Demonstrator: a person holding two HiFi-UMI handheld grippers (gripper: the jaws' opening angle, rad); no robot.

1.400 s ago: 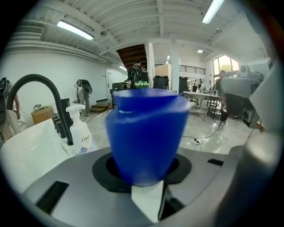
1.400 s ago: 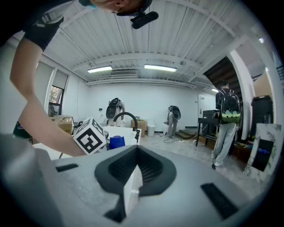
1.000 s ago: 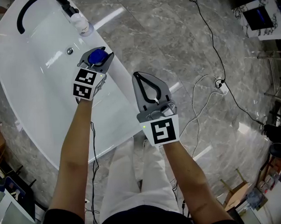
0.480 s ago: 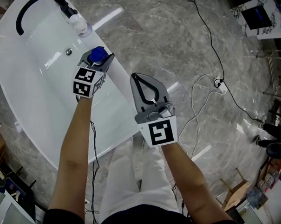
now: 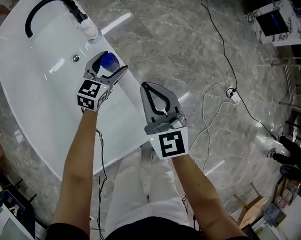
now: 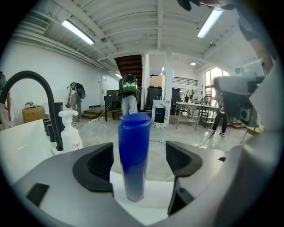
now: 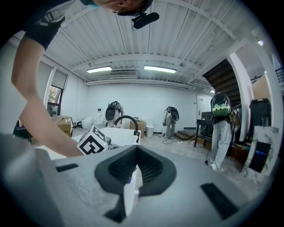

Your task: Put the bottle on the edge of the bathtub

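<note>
A blue bottle (image 5: 108, 60) stands upright on the white rim of the bathtub (image 5: 120, 91). My left gripper (image 5: 108, 64) is around it and its jaws are opening. In the left gripper view the bottle (image 6: 134, 150) stands between the two pads (image 6: 96, 165), with a gap on each side. My right gripper (image 5: 148, 84) hangs over the tub's near rim, to the right of the left one, shut with nothing in it. In its own view the right gripper (image 7: 136, 154) shows its tips together.
A black faucet (image 5: 45, 8) and a white pump bottle (image 5: 91, 29) sit at the tub's far end, with a drain (image 5: 76, 58) in the basin. Black and white cables (image 5: 222, 49) and a power socket (image 5: 232, 92) lie on the grey marble floor to the right.
The left jaws have spread apart and let go of the blue bottle, which now stands on the tub's rim. The right gripper has hardly moved.
</note>
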